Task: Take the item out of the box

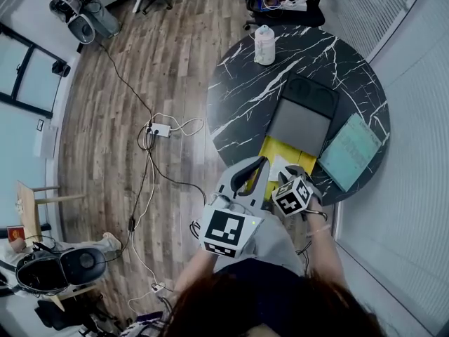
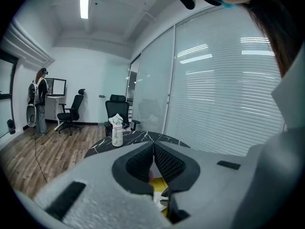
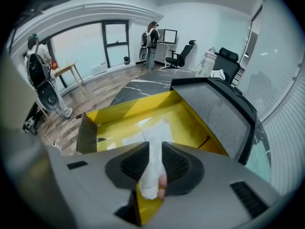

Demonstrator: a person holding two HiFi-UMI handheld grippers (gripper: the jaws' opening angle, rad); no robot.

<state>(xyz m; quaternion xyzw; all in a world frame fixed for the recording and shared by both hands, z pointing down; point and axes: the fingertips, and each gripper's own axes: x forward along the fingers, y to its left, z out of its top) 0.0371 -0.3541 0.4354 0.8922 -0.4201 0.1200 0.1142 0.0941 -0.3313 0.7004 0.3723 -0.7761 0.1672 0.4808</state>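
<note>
An open box (image 1: pixel 275 148) with a yellow inside and a grey lid (image 1: pixel 300 123) folded back lies on the near part of the round black marble table (image 1: pixel 242 97). My right gripper (image 1: pixel 291 172) is over the box, shut on a white wrapped item (image 3: pixel 153 140) that rises from the yellow floor (image 3: pixel 126 113) up between the jaws (image 3: pixel 155 157). My left gripper (image 1: pixel 261 164) is at the box's left edge. Its jaws (image 2: pixel 153 149) are shut, tips meeting, with a strip of yellow showing below them and nothing seen between them.
A white bottle (image 1: pixel 264 45) stands at the table's far edge and a teal pad (image 1: pixel 349 152) lies right of the box. Cables and a power strip (image 1: pixel 158 128) run over the wooden floor. Office chairs (image 2: pixel 118 109) and a standing person (image 3: pixel 151 42) are further off.
</note>
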